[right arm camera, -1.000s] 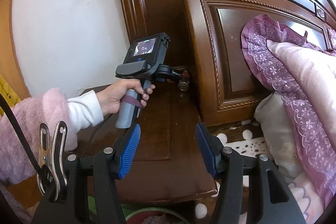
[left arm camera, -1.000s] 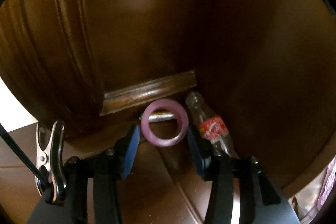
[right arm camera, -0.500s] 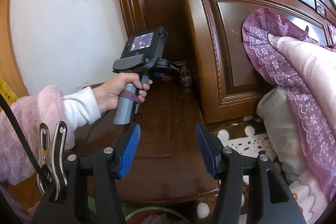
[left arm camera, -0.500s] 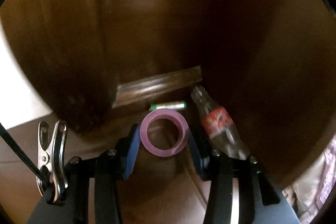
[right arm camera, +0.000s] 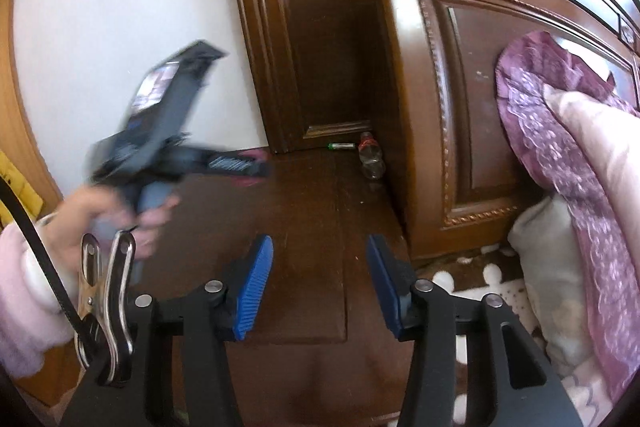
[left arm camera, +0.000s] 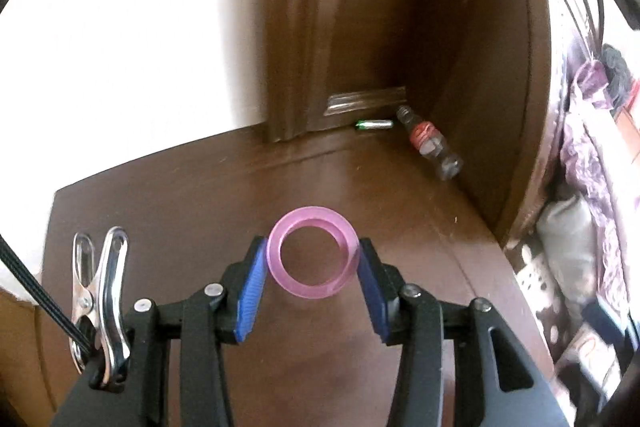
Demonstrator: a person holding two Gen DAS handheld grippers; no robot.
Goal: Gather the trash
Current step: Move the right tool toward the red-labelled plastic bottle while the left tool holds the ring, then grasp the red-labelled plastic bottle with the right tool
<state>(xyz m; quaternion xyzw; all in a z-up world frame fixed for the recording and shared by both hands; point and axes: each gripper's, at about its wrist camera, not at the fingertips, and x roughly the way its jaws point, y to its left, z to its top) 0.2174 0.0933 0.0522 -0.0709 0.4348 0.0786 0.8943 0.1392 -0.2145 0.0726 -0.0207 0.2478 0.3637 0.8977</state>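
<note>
Nightstand (left arm camera: 192, 211): dark brown wooden top, wedged into the corner between the white wall and the tall carved headboard (right arm camera: 460, 99); it carries all the clutter.
Bedding (right arm camera: 568, 155): purple lace-edged cover and pale pillows, off to the right of the headboard.
Left gripper (left arm camera: 312, 263): and there it is above the middle of the nightstand, blue pads clamped on either side of the pink ring, jaws roughly half spread. From the right wrist view it's a blur, gripped in the person's hand (right arm camera: 108, 215), pink fluffy sleeve behind.
Right gripper (right arm camera: 320, 267): hovering over the near edge of the nightstand, jaws closing, nothing between the blue pads, touching nothing.
Plastic bottle (left arm camera: 430, 143): small, clear, red label, no cap that I can see; lying on its side at the back of the nightstand, right against the headboard panel.
Pink ring (left arm camera: 313, 257): translucent pink band, like a tape roll, its hole facing the camera, held off the wood between the left pads.
Battery (left arm camera: 374, 124): green and silver, lying flat in the back corner, just beside the bottle's neck.
</note>
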